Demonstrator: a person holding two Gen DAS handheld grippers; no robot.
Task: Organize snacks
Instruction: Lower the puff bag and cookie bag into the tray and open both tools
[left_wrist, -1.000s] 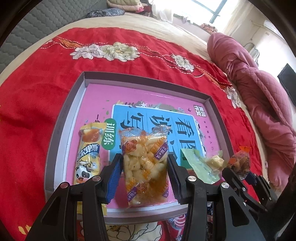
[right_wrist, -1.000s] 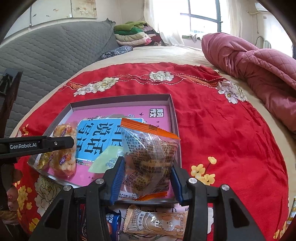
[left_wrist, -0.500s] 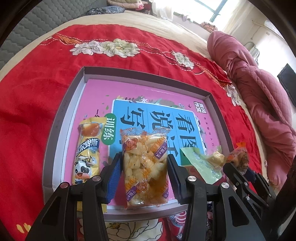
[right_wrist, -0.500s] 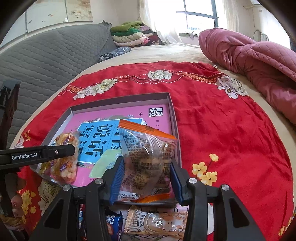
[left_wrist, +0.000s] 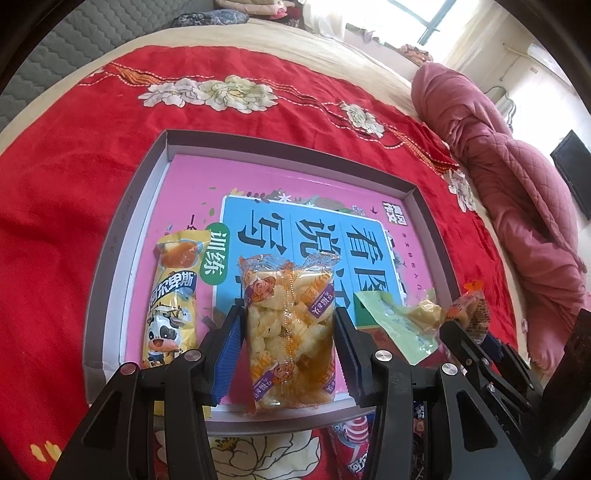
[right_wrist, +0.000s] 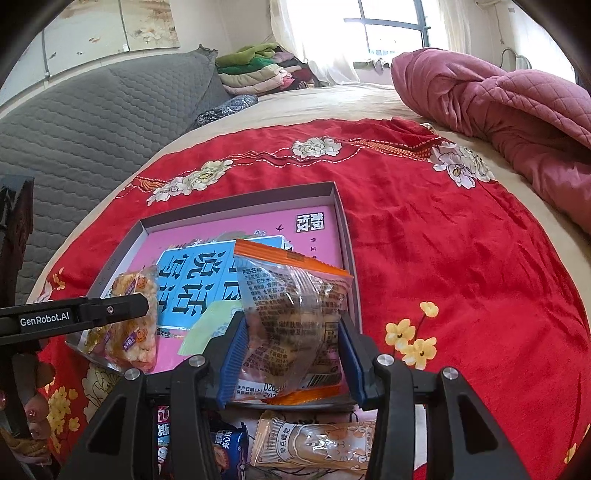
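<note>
A: Left gripper (left_wrist: 290, 341) is pinching the clear bag of yellow puffs (left_wrist: 288, 328) over the near edge of the shallow box (left_wrist: 122, 236).

B: And the right gripper (right_wrist: 291, 347)?

A: Jaws just eased open a touch, the orange-trimmed snack bag (right_wrist: 295, 314) between them at the box's near right corner; I can't tell if the pads press it. Green packet (left_wrist: 399, 325) lies inside, between the two bags.

A wide bed (right_wrist: 343, 103) under a beige sheet carries a red flower-embroidered cloth (right_wrist: 443, 236). At ten o'clock rises a grey quilted headboard (right_wrist: 103, 122); at twelve, folded clothes (right_wrist: 258, 70) beside a bright curtained window (right_wrist: 391, 29); at two, a crumpled pink quilt (right_wrist: 509, 107); possibly a dark screen (left_wrist: 570, 173) beyond.
</note>
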